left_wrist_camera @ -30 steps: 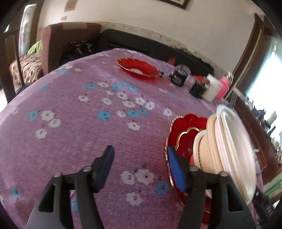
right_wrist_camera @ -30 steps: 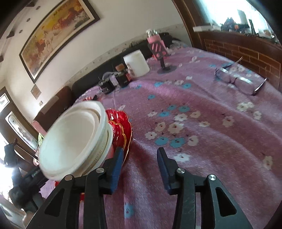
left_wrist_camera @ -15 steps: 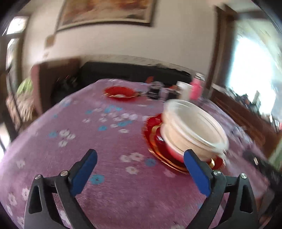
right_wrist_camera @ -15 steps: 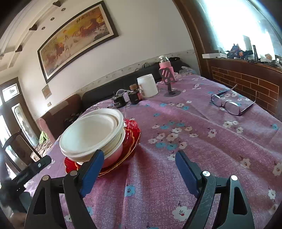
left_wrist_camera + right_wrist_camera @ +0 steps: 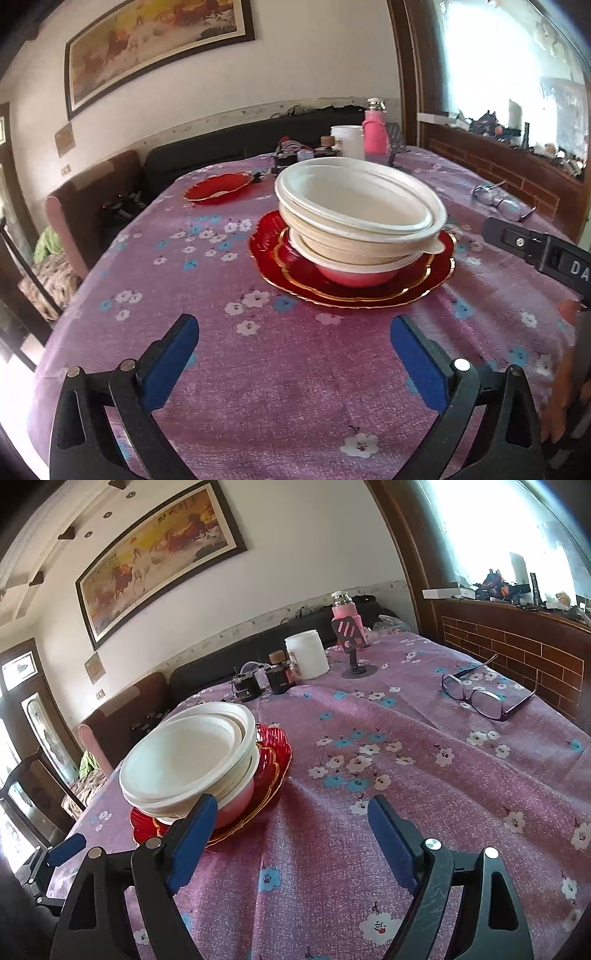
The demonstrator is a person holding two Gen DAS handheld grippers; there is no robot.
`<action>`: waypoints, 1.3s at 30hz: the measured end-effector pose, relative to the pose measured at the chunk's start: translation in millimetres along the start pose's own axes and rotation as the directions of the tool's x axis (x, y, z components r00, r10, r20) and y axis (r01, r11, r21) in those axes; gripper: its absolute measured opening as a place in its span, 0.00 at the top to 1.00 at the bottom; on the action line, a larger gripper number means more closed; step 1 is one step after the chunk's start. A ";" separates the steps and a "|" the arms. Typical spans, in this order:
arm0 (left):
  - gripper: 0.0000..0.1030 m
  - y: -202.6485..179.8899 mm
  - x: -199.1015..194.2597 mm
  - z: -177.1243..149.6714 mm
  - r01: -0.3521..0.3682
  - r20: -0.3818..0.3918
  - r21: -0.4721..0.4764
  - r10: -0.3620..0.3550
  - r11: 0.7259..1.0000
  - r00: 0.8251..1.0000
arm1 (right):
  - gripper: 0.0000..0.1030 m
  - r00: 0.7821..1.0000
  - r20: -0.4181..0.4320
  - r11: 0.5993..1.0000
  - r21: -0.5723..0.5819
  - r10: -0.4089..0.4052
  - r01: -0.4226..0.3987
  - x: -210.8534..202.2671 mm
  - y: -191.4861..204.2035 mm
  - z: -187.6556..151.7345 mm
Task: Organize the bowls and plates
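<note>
A stack of white bowls rests on a pink bowl, which sits on stacked red gold-rimmed plates on the purple flowered tablecloth. My left gripper is open wide and empty, a little short of the stack. A lone red plate lies farther back on the left. In the right wrist view the same bowls and red plates stand at the left. My right gripper is open and empty, with its left finger just in front of the stack.
Eyeglasses lie at the right. At the far end stand a white jar, a pink bottle, a phone stand and dark jars. A brick ledge borders the right side. A hand shows at the right edge.
Both grippers have opened wide and drawn back from the stack. The left wrist view has rolled level, so the bowls and plates now sit centred ahead.
</note>
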State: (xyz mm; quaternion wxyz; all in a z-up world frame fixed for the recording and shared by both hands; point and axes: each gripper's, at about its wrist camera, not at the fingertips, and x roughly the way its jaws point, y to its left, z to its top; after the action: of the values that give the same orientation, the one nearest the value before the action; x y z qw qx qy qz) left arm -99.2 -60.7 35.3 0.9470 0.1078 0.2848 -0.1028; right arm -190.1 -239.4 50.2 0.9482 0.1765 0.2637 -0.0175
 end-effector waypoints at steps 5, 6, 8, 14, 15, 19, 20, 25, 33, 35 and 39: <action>0.00 1.3 1.8 0.5 -0.085 -0.019 0.024 0.086 0.996 0.996 | 0.16 1.000 -0.012 1.000 0.002 0.000 0.000 3.4 -0.1 0.9; 0.00 0.6 3.2 0.3 -0.088 -0.025 0.032 0.089 0.996 0.996 | 0.16 1.000 -0.012 1.000 0.002 -0.001 0.001 3.3 -0.2 0.7; 0.00 -1.1 5.3 -0.8 -0.086 -0.029 0.047 0.087 0.995 0.996 | 0.16 1.000 -0.013 1.000 0.002 0.001 -0.001 3.9 -0.2 1.1; 0.00 -4.9 7.3 -1.9 -0.097 -0.030 0.068 0.099 0.993 0.995 | 0.15 1.000 -0.011 1.000 0.002 0.001 -0.001 3.1 -0.3 0.8; 0.00 -3.9 7.9 -2.2 -0.095 -0.033 0.068 0.097 0.993 0.995 | 0.15 1.000 -0.011 1.000 0.002 0.001 -0.001 3.3 -0.3 0.9; 0.00 -2.7 12.0 -3.2 -0.092 -0.058 0.069 0.096 0.993 0.994 | 0.15 1.000 -0.011 1.000 0.002 0.002 -0.002 3.4 -0.2 1.1; 0.00 -2.2 12.8 -3.2 -0.090 -0.061 0.066 0.094 0.994 0.994 | 0.15 1.000 -0.011 1.000 0.002 0.004 -0.004 3.8 -0.3 1.1; 0.00 -1.6 14.2 -2.9 -0.093 -0.067 0.067 0.098 0.993 0.993 | 0.14 1.000 -0.017 1.000 -0.001 0.006 -0.006 5.3 0.5 1.4; 0.00 -3.8 16.8 -4.2 -0.100 -0.085 0.081 0.107 0.992 0.991 | 0.14 1.000 -0.018 1.000 -0.001 0.012 -0.012 6.1 0.9 1.5; 0.00 -4.4 18.6 -4.5 -0.103 -0.097 0.085 0.111 0.991 0.989 | 0.14 1.000 -0.018 1.000 -0.002 0.012 -0.012 6.4 0.8 1.4; 0.00 -6.6 21.4 -4.6 -0.114 -0.106 0.097 0.124 0.989 0.987 | 0.14 1.000 -0.011 1.000 0.000 0.022 -0.022 4.8 1.2 1.1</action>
State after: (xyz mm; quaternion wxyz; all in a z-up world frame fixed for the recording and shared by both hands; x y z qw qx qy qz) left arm -85.8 -68.7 18.5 0.9280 0.1733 0.3255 -0.0525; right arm -185.3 -238.4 49.0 0.9468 0.1794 0.2671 -0.0063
